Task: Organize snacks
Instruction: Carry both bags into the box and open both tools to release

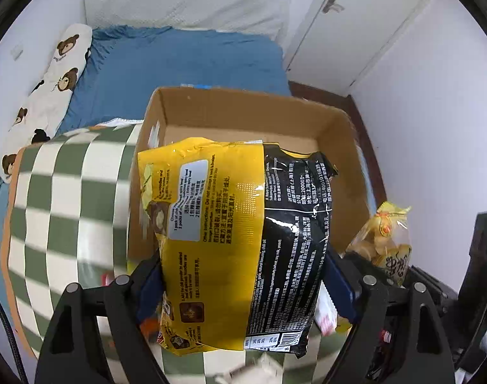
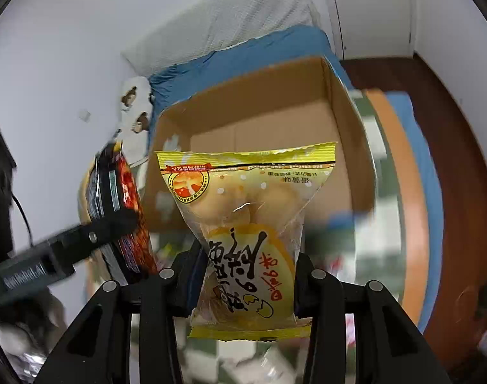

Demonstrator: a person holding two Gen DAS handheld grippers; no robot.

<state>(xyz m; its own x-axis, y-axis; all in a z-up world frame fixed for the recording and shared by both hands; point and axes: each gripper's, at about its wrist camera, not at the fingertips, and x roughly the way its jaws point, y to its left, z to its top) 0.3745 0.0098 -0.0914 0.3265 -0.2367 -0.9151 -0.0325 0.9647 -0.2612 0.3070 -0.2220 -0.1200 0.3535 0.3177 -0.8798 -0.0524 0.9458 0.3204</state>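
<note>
My left gripper (image 1: 243, 275) is shut on a yellow and black noodle pack (image 1: 240, 224), held up in front of an open cardboard box (image 1: 243, 108). My right gripper (image 2: 248, 272) is shut on a clear yellow bag of egg pastries (image 2: 249, 224), held before the same box (image 2: 275, 96). The noodle pack (image 2: 121, 204) and left gripper also show at the left of the right wrist view. The pastry bag (image 1: 387, 240) shows at the right of the left wrist view. The box looks empty inside.
The box stands on a bed with a green checkered blanket (image 1: 67, 198) and blue sheet (image 1: 185, 60). A bear-print pillow (image 1: 57, 80) lies at the left. Loose snack packets (image 1: 325, 313) lie below the grippers. White doors (image 1: 355, 25) and wooden floor (image 2: 461, 192) are on the right.
</note>
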